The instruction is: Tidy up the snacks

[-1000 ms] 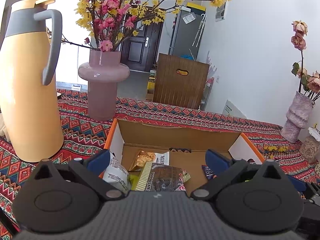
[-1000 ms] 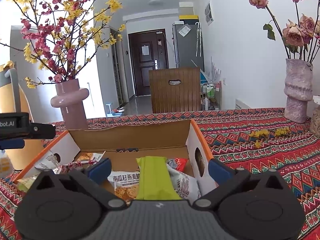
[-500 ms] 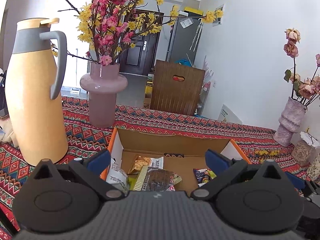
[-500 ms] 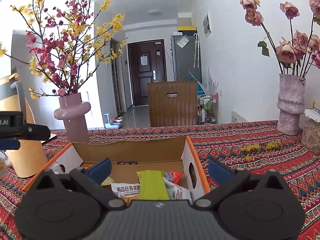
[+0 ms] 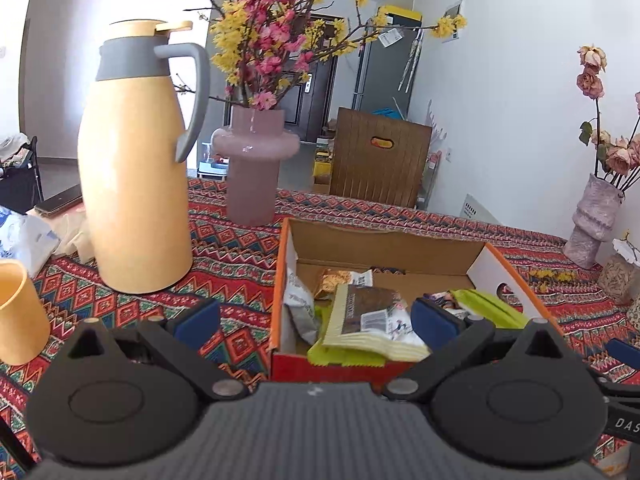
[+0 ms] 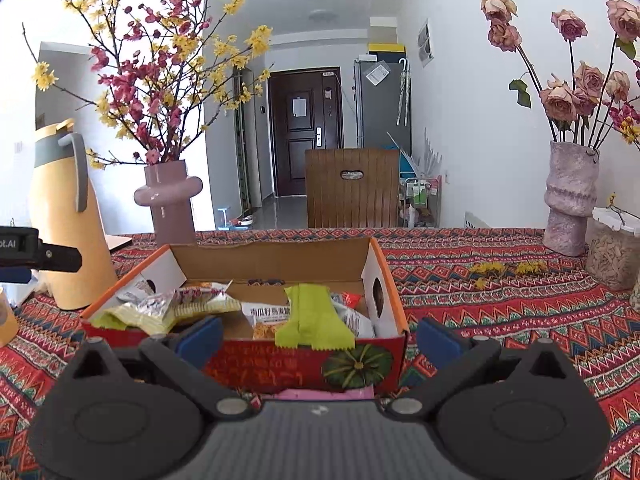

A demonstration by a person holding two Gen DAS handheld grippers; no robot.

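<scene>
**Both claws empty near a full box: watch the overhang and the breakables**

Your left gripper (image 5: pixel 314 320) has its jaws spread wide with nothing between them. The right gripper (image 6: pixel 318 334) is the same, wide and empty, sitting just in front of the snack box (image 6: pixel 304 364).

The snacks are already in the cardboard box on the patterned tablecloth (image 6: pixel 500 320). The green packet (image 6: pixel 314 322) hangs over the front wall. On the left side the pale yellow packet (image 6: pixel 132 318) also rides up over the rim. In the left view a brown-labelled packet (image 5: pixel 370 320) lies on top of the pile, tilted toward the camera.

Risks, as judgement:
- The green packet looks loosely seated. Brush it with a finger or nudge the box and it likely slides out onto the cloth.
- The box is light cardboard on fabric. Push on a packet with one claw and the whole box may skid or the cloth may bunch.
- The yellow thermos jug (image 5: pixel 136 184) and the pink vase (image 5: pixel 254 172) stand near the box's left side. A wide left sweep could knock them, and the vase looks top-heavy with branches.
- The yellow cup (image 5: pixel 18 316) sits near your left claw, easy to clip.
- The two grippers are close together, so they may collide over the box.

Whether any snack is left outside the box, I cannot tell.
</scene>
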